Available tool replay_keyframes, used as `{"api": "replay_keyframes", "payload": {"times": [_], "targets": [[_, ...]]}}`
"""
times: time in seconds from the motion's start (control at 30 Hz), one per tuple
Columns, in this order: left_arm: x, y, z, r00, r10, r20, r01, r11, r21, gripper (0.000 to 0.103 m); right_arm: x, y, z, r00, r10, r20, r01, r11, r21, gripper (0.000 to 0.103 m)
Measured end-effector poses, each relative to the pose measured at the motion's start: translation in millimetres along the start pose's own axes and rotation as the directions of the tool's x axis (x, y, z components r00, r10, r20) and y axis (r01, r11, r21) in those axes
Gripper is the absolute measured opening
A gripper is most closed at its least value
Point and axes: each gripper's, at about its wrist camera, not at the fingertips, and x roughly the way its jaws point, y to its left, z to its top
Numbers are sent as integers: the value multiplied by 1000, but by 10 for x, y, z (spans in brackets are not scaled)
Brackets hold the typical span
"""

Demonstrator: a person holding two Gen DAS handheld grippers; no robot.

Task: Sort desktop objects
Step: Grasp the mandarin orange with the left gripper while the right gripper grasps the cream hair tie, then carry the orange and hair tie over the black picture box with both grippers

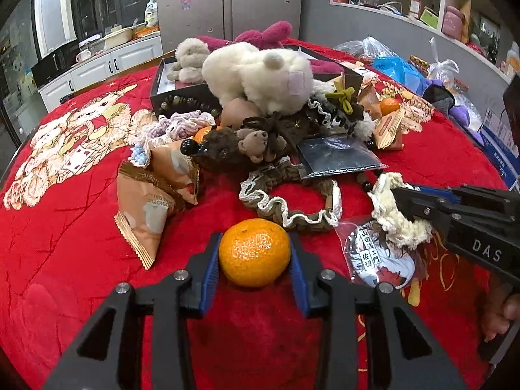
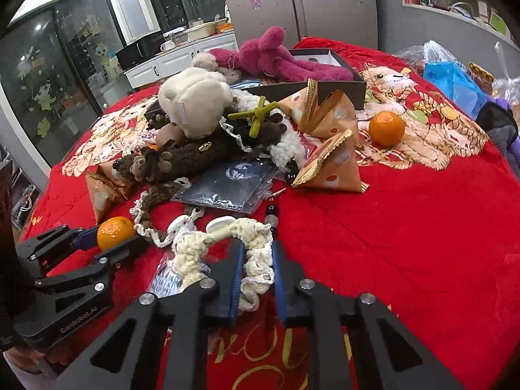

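Left wrist: left gripper (image 1: 254, 253) pinching mandarin (image 1: 254, 253) on red blanket (image 1: 81, 260), likely lifting to sort. Right wrist: right gripper (image 2: 256, 269) clamped on cream crochet scrunchie (image 2: 256, 260), apparently separating it from the pile.

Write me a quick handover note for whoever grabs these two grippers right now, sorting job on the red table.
Left gripper: shut on the mandarin, low over the red tablecloth.
Right gripper: shut on the cream scrunchie, just above the anime badge.
Done: nothing visibly sorted apart from toys in the dark box.
Left: place both held items, then the second mandarin, snack packets, brown scrunchie, foil pouch and the plush pile.
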Motion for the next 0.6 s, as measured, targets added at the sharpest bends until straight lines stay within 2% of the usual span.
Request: {"api": "replay_keyframes", "payload": {"times": [0.13, 0.4, 0.6], "targets": [[-49, 55, -30, 1000, -25, 6, 25, 999, -34, 39, -77, 1, -16, 1000, -12, 9, 12, 1000, -6, 15], [-206, 14, -72, 999, -45, 22, 45, 998, -35, 39, -276, -3, 5, 999, -8, 42, 9, 1000, -1, 15], [-377, -22, -69, 998, -35, 46, 36, 999, -33, 39, -443, 101, 14, 998, -16, 68, 18, 999, -29, 15]]}}
